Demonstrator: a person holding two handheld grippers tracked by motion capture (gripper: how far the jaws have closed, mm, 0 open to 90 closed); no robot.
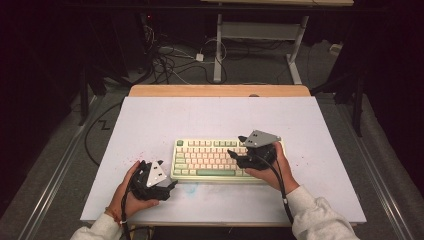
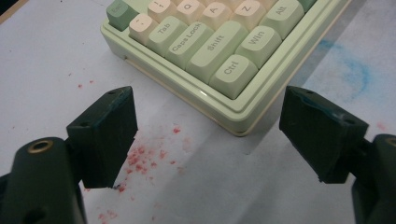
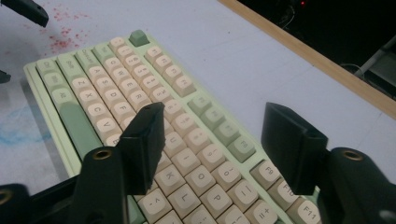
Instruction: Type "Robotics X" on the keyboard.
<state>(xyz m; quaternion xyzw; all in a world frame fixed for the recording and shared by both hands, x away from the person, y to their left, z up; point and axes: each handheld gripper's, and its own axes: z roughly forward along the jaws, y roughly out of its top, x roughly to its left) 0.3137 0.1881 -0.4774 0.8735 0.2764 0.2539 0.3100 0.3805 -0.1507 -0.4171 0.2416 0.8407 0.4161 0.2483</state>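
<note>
One thing in hand: keyboard [image 1: 210,160], a compact pale-green board with cream and green keycaps, lying flat on the white table sheet [image 1: 200,115], towards the near edge and a little right of centre.
Left gripper [image 1: 167,187]: held low by the left hand [image 1: 131,192] just off the keyboard's near-left corner; in the left gripper view its jaws stand wide apart with nothing between them, the Ctrl corner of the case [image 2: 233,116] just ahead of the gap, not touched.
Right gripper [image 1: 234,156]: over the right part of the key field, carried by the right hand [image 1: 272,172]; jaws released and parted, no key or edge pinched, hovering above the keys rather than pressing them as far as I can tell.
Weight and stiffness: judged moderately heavy for its size and rigid; the thick plastic case should not flex when lifted by one end.
Surface: smooth case walls, likely a bit slippery against hard pads; the sheet under it looks smooth too, so it may slide if nudged.
Fragile parts: keycaps can pop off or be pressed; avoid squeezing them.
Where to hold: the short end walls or the front and back rims of the case, one gripper at each end.
Long axis: runs left to right across the table, roughly parallel to the near edge.
Facing: keys up, spacebar row [image 1: 215,172] nearest the person, function row away.
Marks nearby: red specks [image 2: 140,156] and a blue smudge [image 2: 355,70] on the sheet beside the corner.
</note>
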